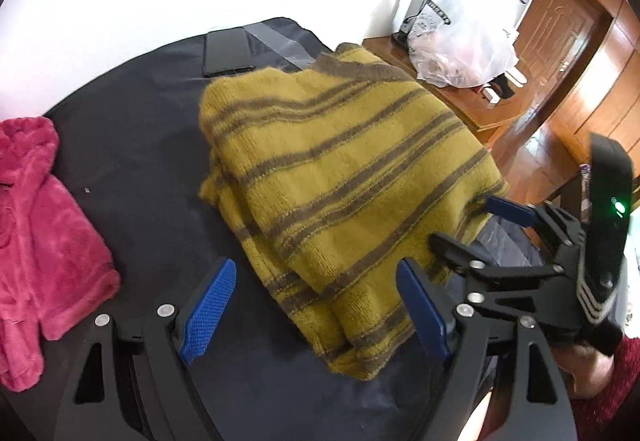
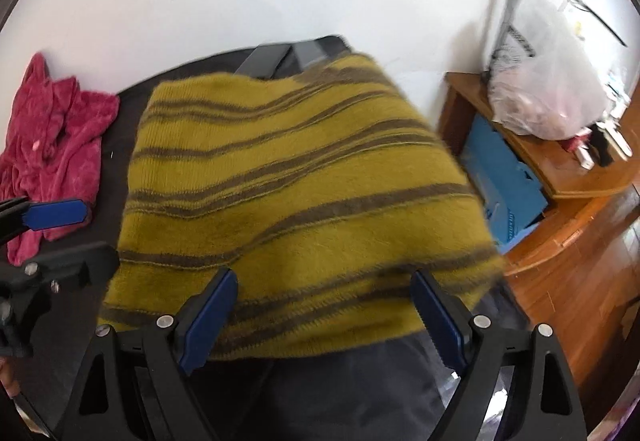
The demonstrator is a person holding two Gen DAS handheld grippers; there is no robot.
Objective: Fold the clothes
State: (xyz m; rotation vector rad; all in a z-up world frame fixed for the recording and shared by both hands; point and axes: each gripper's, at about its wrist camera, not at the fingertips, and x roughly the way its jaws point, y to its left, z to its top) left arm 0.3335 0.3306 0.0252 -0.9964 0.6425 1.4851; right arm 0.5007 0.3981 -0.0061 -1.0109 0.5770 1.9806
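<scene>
Spreading wide with nothing held, the left gripper (image 1: 316,305) has its blue fingers (image 1: 208,305) above the near end of the folded yellow striped sweater (image 1: 340,177). The right gripper (image 2: 324,317) is likewise parted and empty at the sweater's near edge. The sweater lies on the dark-covered worktop (image 1: 140,161), with a pink fleece garment (image 1: 44,233) well to its left and a plastic bag (image 1: 460,41) on a wooden cabinet (image 1: 472,109) beyond.

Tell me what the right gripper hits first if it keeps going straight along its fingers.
Probably the folded mustard-yellow knit sweater with brown stripes: the right gripper stands open over its near edge, though depth is unclear.
</scene>
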